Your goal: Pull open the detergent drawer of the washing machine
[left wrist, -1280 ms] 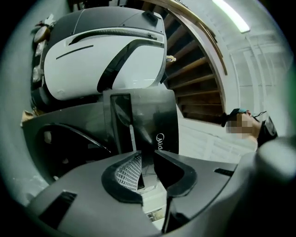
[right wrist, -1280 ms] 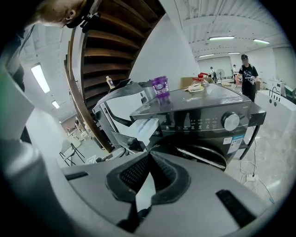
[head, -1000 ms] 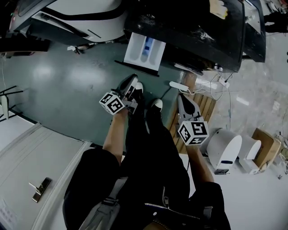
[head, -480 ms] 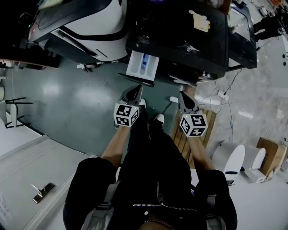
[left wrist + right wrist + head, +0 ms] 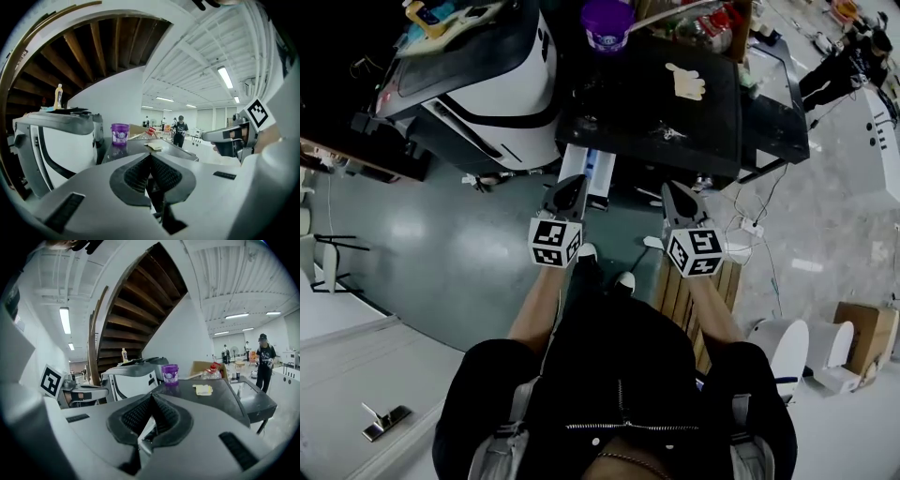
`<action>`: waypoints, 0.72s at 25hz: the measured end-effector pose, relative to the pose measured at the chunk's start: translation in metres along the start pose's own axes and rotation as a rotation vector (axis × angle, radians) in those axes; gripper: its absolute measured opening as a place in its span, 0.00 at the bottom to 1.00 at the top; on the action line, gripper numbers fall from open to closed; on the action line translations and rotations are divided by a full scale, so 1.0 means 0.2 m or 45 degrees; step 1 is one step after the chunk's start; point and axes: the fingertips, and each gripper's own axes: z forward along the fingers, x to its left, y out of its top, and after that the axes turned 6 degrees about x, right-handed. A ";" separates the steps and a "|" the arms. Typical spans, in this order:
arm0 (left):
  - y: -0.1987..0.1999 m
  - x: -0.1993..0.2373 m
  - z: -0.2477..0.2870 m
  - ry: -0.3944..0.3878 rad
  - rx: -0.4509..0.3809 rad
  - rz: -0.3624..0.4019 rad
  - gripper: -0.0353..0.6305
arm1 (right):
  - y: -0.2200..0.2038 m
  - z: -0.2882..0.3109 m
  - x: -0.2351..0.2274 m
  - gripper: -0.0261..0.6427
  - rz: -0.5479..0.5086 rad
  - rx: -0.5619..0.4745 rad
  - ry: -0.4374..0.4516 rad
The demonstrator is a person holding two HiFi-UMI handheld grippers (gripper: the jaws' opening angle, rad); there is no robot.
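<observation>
Already out: drawer open, both tongs shut and empty

So the drawer point(image 5: 592, 164) stands pulled out of the washer's point(image 5: 675, 103) front, white with a blue insert, partly behind my left tongs point(image 5: 570, 186). I judge the pull done. Left tongs are closed pad to pad with nothing between them; right tongs point(image 5: 675, 192) look the same, tips together and empty. Both hang level before the washer, above the drawer.

What could go wrong: the drawer juts toward where I stand, so a knee or a lowered tong could knock it, slam it in or strain its runners. Another tug might bring it clean off. A purple cup point(image 5: 607, 21) sits at the far edge of the washer's top; a forward swing could tip it. Cables point(image 5: 750, 225) trail on the floor right of the washer, beside a slatted pallet point(image 5: 675, 295), and could snag a foot.

Left of the washer the floor point(image 5: 422, 234) is smooth, shiny grey-green. A white machine point(image 5: 487, 94) stands just left of the washer. Beyond it a dark timber stair point(image 5: 140, 301) curves up, and a bright hall opens behind, people far off.
</observation>
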 end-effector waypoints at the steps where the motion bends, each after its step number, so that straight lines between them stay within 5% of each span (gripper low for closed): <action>1: 0.06 0.01 0.00 0.000 -0.018 0.019 0.09 | 0.07 -0.01 0.00 0.05 -0.019 -0.032 -0.006; 8: 0.34 0.01 -0.07 -0.012 -0.111 0.058 0.09 | 0.34 -0.08 0.00 0.05 -0.069 -0.155 -0.028; 18: 0.24 -0.01 -0.13 0.016 -0.071 0.074 0.09 | 0.20 -0.11 -0.01 0.04 -0.071 -0.119 -0.033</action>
